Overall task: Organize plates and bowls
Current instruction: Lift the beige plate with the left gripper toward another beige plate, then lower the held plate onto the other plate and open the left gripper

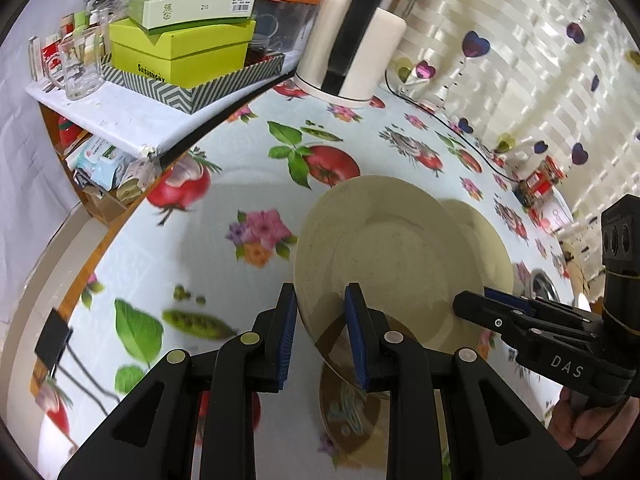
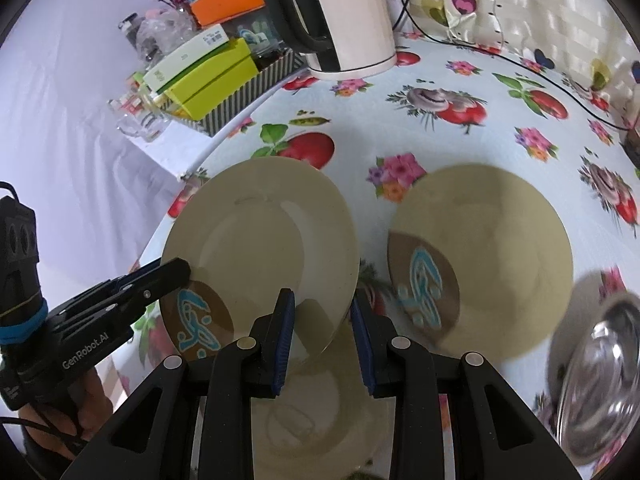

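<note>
The left wrist view has the left gripper [image 1: 320,300] at bottom centre. Its jaws are narrowly apart and clamped on the near rim of the held plate [image 1: 392,252], a cream plate filling the middle of the frame above the flowered tablecloth [image 1: 224,200]. From the right edge of that frame the right gripper [image 1: 472,306] reaches in and pinches the same plate's far-right rim, with a hand [image 1: 580,428] on its handle at lower right.

The right wrist view shows the same hold from the other side, with the plate at centre left, one gripper's fingers on its lower rim and the other's on its left rim. It also shows a brown patch with a blue motif on the plate, which the left view barely catches.

Only the right view shows the second plate [image 2: 500,248] in full. It lies flat on the cloth at centre right and carries the same motif; in the left view just a sliver of it peeks out behind the held plate. At the right view's lower right sits a steel bowl [image 2: 600,380], blurred but apparently empty. A beige round shape under the held plate at bottom centre may be a third plate; it is too shadowed to tell.

At upper left in the left view, a striped tray [image 1: 200,94] holds lime-green boxes [image 1: 180,52], with an empty glass mug [image 1: 78,66] beside it. A white kettle [image 2: 360,20] stands at top centre.
</note>
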`<state>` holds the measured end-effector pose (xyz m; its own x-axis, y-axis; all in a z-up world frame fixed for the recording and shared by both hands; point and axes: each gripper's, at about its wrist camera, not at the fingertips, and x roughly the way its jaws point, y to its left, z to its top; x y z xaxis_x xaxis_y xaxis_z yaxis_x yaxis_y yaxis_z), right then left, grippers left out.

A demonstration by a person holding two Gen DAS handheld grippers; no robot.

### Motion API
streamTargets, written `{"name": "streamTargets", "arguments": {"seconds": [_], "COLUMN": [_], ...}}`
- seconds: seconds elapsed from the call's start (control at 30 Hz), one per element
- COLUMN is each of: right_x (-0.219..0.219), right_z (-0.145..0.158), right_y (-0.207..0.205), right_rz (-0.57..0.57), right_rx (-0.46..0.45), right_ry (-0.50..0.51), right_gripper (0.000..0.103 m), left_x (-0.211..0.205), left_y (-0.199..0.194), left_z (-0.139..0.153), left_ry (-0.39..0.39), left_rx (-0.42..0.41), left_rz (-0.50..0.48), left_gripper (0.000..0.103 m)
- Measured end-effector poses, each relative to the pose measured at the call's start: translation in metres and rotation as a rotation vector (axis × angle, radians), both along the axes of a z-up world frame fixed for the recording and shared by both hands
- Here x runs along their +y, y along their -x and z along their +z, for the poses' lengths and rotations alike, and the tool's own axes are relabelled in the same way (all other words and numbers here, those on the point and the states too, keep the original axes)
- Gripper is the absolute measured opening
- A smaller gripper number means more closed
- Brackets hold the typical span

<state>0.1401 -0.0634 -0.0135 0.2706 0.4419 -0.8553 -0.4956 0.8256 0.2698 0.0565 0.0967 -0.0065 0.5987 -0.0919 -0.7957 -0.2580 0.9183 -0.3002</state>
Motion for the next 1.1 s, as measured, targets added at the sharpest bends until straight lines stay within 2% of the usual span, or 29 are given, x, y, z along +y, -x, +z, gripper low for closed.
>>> {"name": "streamTargets", "arguments": {"seconds": [0.43, 1.1], "right_x": [-0.029, -0.038], "right_z": [-0.011, -0.022], "right_y": [0.043, 0.061], "right_rz": [-0.026, -0.025], "right_rx": [0.036, 0.042], "right_ry": [0.014, 0.078], "right_gripper": [0.029, 0.03], "left_x": [-0.027, -0.041], "left_y": [0.029, 0.041], "left_z": [-0.012, -0.024], "left_ry": [0.004, 0.007], "left_rx": [0.049, 0.082], "left_rz": [-0.041, -0.064], "left_gripper": [0.026, 0.026]}}
